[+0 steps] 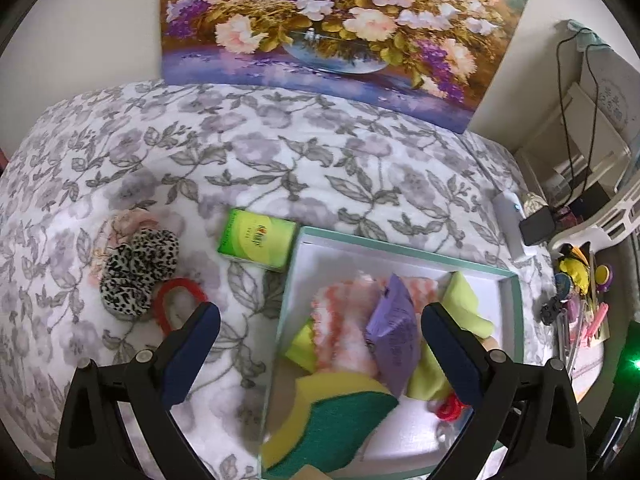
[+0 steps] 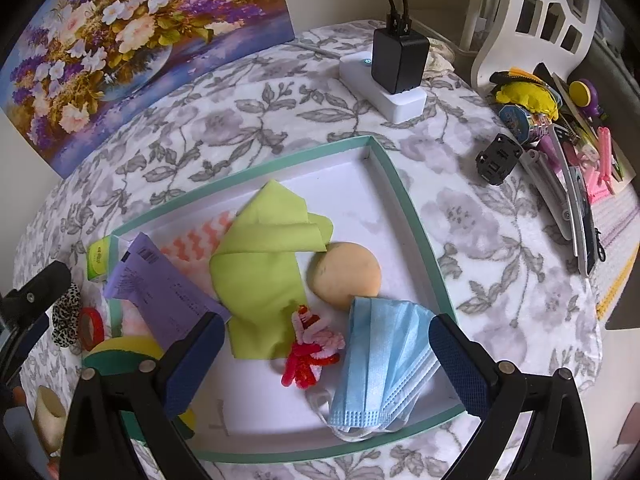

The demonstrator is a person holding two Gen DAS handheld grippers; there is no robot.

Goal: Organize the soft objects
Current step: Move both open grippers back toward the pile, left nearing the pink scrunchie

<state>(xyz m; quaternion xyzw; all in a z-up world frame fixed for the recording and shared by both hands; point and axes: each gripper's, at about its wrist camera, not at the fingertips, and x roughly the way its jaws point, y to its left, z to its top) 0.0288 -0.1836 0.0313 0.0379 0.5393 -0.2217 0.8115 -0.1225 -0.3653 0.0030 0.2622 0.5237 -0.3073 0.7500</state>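
The sponge point(image 1: 332, 420) runs off the lower edge of the left view. The purple packet's point(image 2: 160, 292) print is unreadable. The painting point(image 1: 340, 32) is cropped at the top.

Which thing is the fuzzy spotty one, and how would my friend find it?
Start at the teal-rimmed box on the flowery blanket, then look left past the green carton. The leopard-print scrunchie lies there outside the box, touching a red ring. It alone has black-and-white spots; a pale pink one sits behind it.

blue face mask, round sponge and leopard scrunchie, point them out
blue face mask point(image 2: 384, 360), right wrist view, pleated middle
round sponge point(image 2: 346, 274), right wrist view, top face
leopard scrunchie point(image 1: 138, 270), left wrist view, spotted fabric
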